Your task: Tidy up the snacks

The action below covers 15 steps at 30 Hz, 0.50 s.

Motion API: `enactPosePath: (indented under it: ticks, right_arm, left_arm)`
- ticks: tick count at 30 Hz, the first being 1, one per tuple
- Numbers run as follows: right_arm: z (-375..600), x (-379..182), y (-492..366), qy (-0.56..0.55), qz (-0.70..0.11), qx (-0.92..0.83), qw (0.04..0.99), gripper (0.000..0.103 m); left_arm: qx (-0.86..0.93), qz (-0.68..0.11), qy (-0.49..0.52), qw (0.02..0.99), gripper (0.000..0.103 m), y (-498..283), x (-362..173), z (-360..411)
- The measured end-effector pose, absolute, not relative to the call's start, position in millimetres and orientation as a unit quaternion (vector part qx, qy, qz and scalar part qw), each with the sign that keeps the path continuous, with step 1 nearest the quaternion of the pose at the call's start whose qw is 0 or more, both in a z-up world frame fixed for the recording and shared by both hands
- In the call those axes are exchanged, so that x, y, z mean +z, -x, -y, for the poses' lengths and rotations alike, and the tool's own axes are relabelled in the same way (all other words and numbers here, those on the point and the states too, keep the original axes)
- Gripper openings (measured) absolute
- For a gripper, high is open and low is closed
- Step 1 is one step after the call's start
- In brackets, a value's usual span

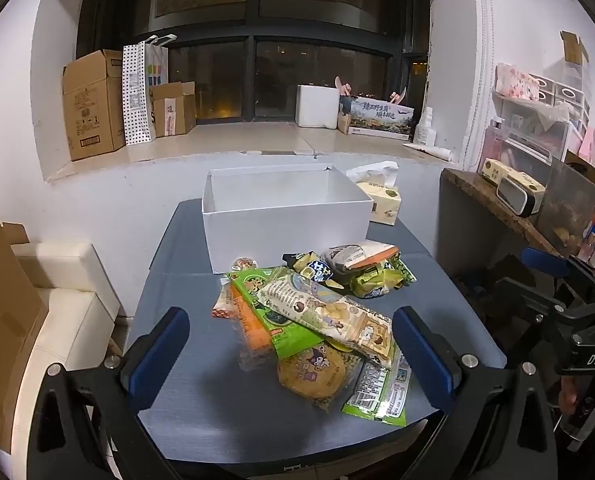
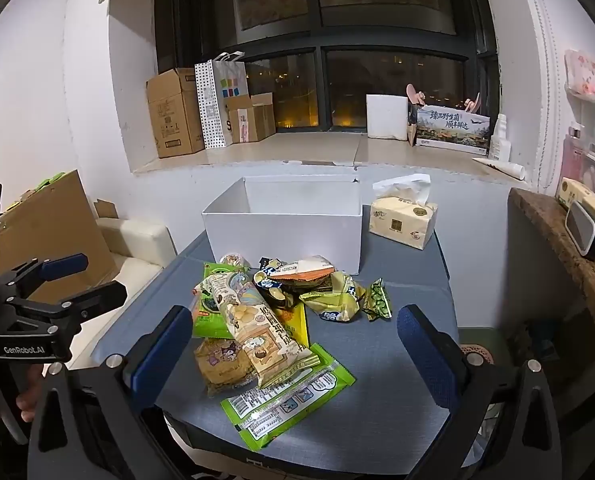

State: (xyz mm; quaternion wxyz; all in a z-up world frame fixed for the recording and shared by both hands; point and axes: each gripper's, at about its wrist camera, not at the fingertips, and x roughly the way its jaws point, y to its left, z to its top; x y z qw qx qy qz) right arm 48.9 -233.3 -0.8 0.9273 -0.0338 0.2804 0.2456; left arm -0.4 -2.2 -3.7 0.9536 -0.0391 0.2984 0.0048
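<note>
A heap of snack packets (image 1: 317, 316) (image 2: 265, 320) lies on the blue-grey table (image 1: 201, 412) (image 2: 377, 380), in front of an open white box (image 1: 285, 216) (image 2: 285, 228) whose inside shows nothing. A long cream packet (image 1: 329, 312) (image 2: 253, 332) lies on top, over green packets (image 1: 277, 320) (image 2: 285, 400) and a round cookie pack (image 1: 311, 372) (image 2: 221, 364). My left gripper (image 1: 293, 352) hovers open over the near end of the heap, touching nothing. My right gripper (image 2: 293, 354) hangs open above the same end, its jaws wide. Each gripper shows at the edge of the other's view.
A tissue pack (image 1: 381, 200) (image 2: 403, 216) stands right of the box. A wooden shelf (image 1: 493, 204) with small items borders the table's right side. A cream seat (image 1: 57, 304) and cardboard (image 1: 1, 312) stand to the left. Cardboard boxes (image 1: 93, 104) line the window ledge behind.
</note>
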Motion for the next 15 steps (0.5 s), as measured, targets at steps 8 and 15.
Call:
enactPosePath:
  ticks: [8, 15]
  right_arm:
    - [235.0, -0.1, -48.8, 0.033, -0.280, 0.245, 0.927, 0.103]
    - [234.1, -0.8, -49.3, 0.035, -0.281, 0.245, 0.927, 0.103]
  left_arm:
    - [0.002, -0.301, 0.045, 0.952, 0.103, -0.1, -4.9, -0.6]
    - [0.001, -0.302, 0.047, 0.952, 0.103, 0.5, -5.2, -0.6]
